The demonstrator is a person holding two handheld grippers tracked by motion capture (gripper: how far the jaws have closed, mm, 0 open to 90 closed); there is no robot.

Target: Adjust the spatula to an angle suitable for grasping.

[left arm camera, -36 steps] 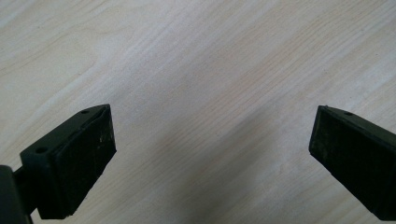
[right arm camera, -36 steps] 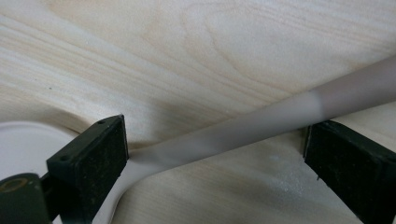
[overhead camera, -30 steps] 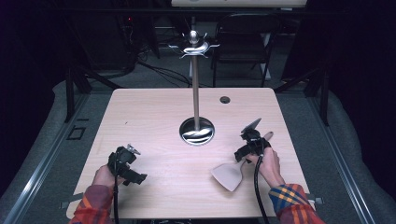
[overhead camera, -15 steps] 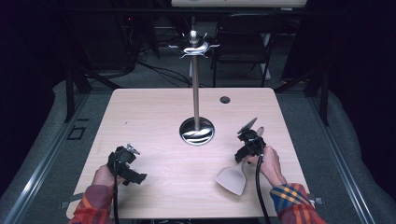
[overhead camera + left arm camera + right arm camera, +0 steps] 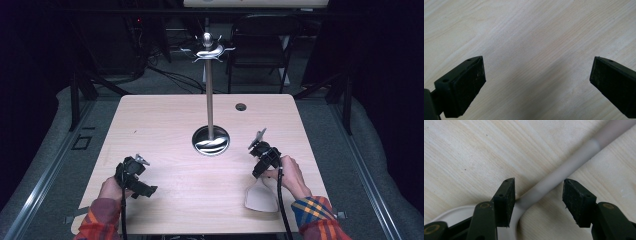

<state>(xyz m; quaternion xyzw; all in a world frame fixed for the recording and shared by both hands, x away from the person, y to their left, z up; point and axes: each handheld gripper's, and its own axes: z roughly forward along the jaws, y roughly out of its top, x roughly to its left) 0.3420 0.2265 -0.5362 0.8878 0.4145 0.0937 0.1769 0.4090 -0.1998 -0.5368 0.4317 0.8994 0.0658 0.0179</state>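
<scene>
The right gripper (image 5: pixel 537 200) straddles the spatula (image 5: pixel 564 171) handle at lower centre of its view, jaws part-way in and just been closing, pads not yet pressing. In the high view the spatula (image 5: pixel 261 196) lies lower right on the table (image 5: pixel 165 120). The left gripper (image 5: pixel 537 82), lower left, stands wide apart over bare wood.

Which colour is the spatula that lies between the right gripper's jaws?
The spatula is pale grey-beige, best seen in the right gripper view.
</scene>
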